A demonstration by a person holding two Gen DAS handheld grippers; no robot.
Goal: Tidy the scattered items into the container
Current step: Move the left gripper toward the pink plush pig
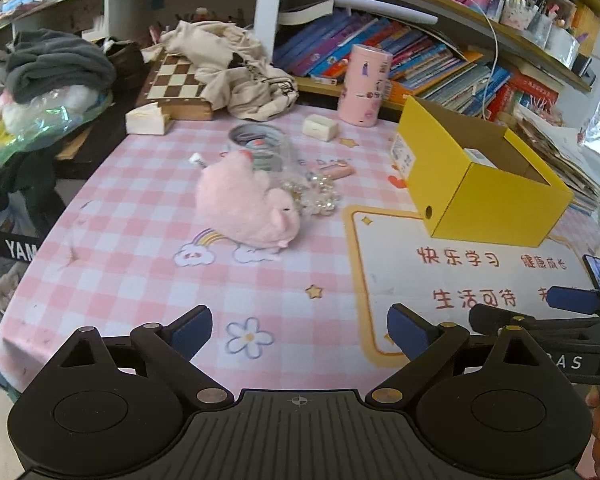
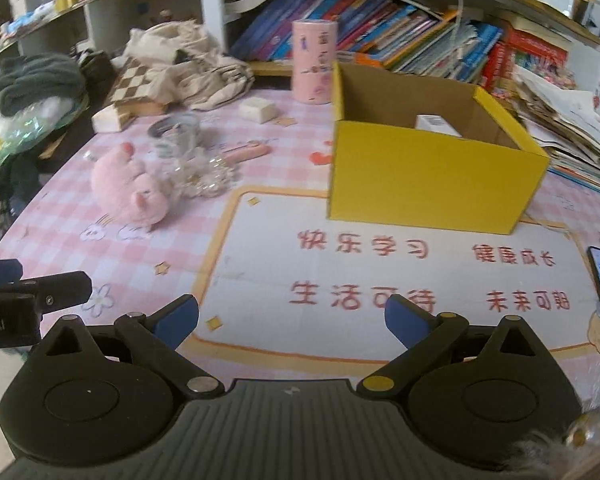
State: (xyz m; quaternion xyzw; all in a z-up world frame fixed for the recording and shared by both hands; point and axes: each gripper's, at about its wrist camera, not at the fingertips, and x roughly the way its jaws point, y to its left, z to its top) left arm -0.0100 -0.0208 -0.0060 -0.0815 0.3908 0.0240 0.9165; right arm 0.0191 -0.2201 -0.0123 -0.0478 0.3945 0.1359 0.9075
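Left gripper [image 1: 300, 328]: near edge of the tabletop [image 1: 140, 240], fingers spread wide, nothing between them.
Small white tube [image 1: 198, 159]: only its tip shows, just behind the plush; too hidden to judge a hold.
Pink plush pig [image 1: 248, 204]: lies on its side left of centre, well apart from the box. Likely light and soft; it should squash under the pads, so a pinch across the thick of the body looks surest, not the ear or snout.
Clear jar [image 1: 260, 146]: lies tipped just behind the plush, mouth toward the shelves. Probably rigid, smooth and slippery, possibly breakable; take it across the rim or body, gently.
Pearl bead bunch [image 1: 320, 196]: touching the plush on its right. Loose and limp, likely to dangle or slip; grab the densest clump.
Pink stick [image 1: 336, 170]: flat on the cloth beside the beads. Slim and stiff; close across its short width.
Cream block [image 1: 320, 126]: farther back, alone. Boxy, easy flat sides.
Yellow box [image 2: 432, 168]: the container, open-topped, right of centre, a white packet already inside.
Right gripper [image 2: 292, 316]: fingers wide apart, empty, facing the box.
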